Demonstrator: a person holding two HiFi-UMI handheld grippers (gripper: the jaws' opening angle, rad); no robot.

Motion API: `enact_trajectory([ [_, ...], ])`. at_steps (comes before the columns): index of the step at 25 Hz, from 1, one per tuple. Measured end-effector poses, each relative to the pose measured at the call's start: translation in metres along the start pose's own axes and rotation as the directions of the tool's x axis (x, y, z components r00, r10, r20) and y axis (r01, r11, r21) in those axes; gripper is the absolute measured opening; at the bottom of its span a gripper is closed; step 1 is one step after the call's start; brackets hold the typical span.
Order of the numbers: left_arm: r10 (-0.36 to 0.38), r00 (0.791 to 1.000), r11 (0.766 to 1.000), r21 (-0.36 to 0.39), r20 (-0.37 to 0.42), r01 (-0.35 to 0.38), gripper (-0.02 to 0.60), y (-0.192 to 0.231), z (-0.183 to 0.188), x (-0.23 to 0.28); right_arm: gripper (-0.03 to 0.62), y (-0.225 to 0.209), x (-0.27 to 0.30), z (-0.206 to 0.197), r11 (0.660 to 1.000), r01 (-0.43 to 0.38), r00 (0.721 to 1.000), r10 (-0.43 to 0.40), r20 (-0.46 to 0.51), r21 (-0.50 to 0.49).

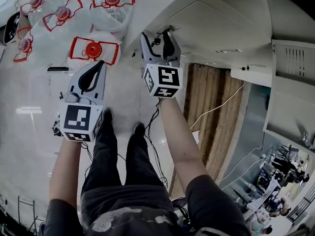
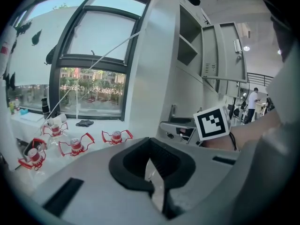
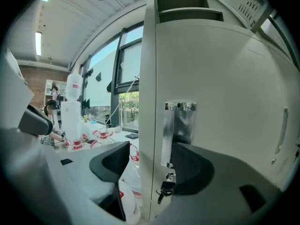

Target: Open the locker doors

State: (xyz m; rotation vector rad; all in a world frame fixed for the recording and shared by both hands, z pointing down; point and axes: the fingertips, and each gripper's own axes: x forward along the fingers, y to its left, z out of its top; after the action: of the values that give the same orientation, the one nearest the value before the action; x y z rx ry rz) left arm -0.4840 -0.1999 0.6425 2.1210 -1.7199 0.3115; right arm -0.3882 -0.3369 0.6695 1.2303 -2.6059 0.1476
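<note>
The right hand-held gripper is wide, its jaws on either side of the locker door's edge, just beside the chrome handle and above a key. The left hand-held gripper is closed and empty, away from the locker.

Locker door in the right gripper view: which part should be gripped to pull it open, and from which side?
Probably the upright chrome handle near the left edge of the locker door, above the key. Come straight from the front, with the open jaws of the right gripper either side of that narrow strip, then pull outward.
</note>
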Motion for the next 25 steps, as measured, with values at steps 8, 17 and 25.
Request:
enact_trajectory([
  [8, -0.033, 0.999, 0.999, -0.016, -0.019, 0.033, 0.008, 0.005, -0.012, 0.003, 0.279, -0.005, 0.008, 0.004, 0.994, 0.056, 0.997, -0.06, 0.041, 0.089],
  [17, -0.082, 0.996, 0.997, -0.009, -0.028, 0.082, 0.008, -0.003, -0.017, -0.003, 0.279, -0.002, -0.009, 0.0, 0.969, 0.162, 0.987, -0.164, -0.005, 0.185],
  [25, -0.072, 0.996, 0.997, -0.031, -0.042, 0.071, 0.008, -0.007, -0.028, -0.023, 0.248, -0.009, -0.042, -0.01, 0.9, 0.314, 0.949, -0.304, -0.08, 0.302],
])
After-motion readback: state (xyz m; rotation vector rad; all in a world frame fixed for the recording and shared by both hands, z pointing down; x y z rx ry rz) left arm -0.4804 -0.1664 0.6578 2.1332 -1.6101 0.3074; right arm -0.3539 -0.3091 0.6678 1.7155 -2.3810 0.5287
